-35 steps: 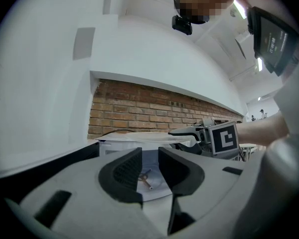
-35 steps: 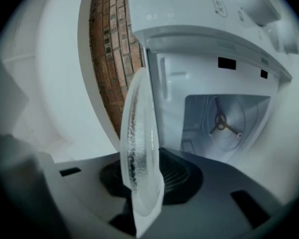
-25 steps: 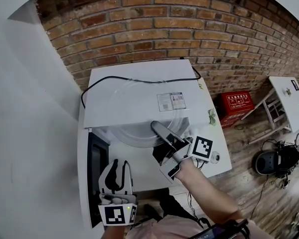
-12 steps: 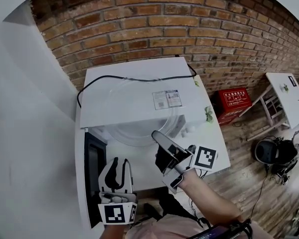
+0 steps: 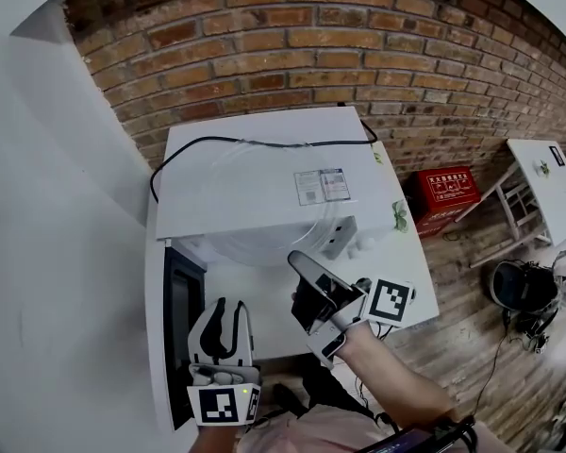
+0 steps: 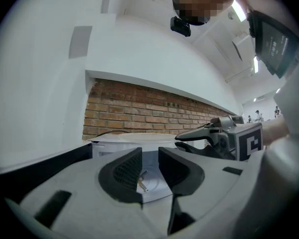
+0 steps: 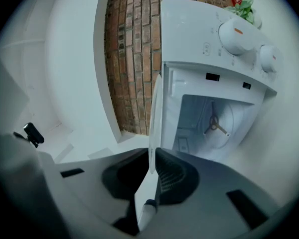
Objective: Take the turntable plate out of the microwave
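The white microwave (image 5: 255,192) stands on a white table with its door (image 5: 181,319) swung open to the left. The clear glass turntable plate (image 5: 255,251) is out of the cavity, level with the microwave's top. My right gripper (image 5: 297,260) has just been closing and is shut on the plate's near rim. In the right gripper view the plate (image 7: 155,113) runs edge-on between the pads of that gripper (image 7: 152,168). The cavity shows only the three-armed roller ring (image 7: 214,124). My left gripper (image 5: 224,310) hangs open and empty in front of the door, its jaws (image 6: 149,158) apart.
A black cable (image 5: 255,142) lies across the microwave's top by the brick wall. Two control dials (image 7: 235,38) sit on its front panel. A small plant (image 5: 400,217) stands at the table's (image 5: 396,286) right edge, a red crate (image 5: 448,189) on the floor beyond.
My right gripper has drawn back toward me a little, its jaws now tight on the plate's rim. The left gripper has stayed where it was.
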The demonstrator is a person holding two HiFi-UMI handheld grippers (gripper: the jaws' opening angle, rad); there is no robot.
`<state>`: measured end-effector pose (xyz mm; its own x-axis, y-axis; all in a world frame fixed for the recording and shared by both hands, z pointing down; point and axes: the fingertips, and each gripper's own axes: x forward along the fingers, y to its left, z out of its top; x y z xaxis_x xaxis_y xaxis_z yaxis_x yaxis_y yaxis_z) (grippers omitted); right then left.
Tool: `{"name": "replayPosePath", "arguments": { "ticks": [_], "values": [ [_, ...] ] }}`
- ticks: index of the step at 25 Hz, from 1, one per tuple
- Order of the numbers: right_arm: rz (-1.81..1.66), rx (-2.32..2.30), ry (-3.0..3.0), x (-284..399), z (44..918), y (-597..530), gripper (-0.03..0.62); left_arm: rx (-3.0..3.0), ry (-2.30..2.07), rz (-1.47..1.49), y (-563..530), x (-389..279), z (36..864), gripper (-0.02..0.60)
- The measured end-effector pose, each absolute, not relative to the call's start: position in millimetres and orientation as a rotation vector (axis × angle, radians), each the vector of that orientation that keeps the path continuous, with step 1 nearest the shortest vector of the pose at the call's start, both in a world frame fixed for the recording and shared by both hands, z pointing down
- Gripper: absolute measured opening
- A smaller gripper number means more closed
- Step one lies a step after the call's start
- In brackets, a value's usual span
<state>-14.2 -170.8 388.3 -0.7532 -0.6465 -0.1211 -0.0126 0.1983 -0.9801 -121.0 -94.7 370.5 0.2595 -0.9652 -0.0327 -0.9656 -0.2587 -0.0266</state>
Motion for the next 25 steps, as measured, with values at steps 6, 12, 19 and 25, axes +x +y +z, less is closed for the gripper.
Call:
{"name": "replayPosePath", "arguments": {
  "ticks": [6, 12, 19, 25],
  "values": [
    [-1.572, -0.57, 1.954, -14.5, 387.1, -175.1, 0.062, -2.458, 1.893, 0.014, -92.0, -119.8, 370.7, 0.11],
    [-1.545, -0.582, 1.962, -6.2, 390.8, -170.9, 0.137, -2.468, 1.894, 0.018, -89.2, -114.1, 372.9, 0.11],
    [-1.504, -0.716, 1.979, 19.3, 401.8, -136.9, 0.131, -2.443, 1.873, 0.045, -79.4, -111.6, 357.7, 0.11],
    [-1.116, -0.947, 2.298, 39.3, 360.9, -98.4, 0.073, -2.393, 1.836, 0.109, -64.0, -109.8, 318.0, 0.1]
  ]
}}
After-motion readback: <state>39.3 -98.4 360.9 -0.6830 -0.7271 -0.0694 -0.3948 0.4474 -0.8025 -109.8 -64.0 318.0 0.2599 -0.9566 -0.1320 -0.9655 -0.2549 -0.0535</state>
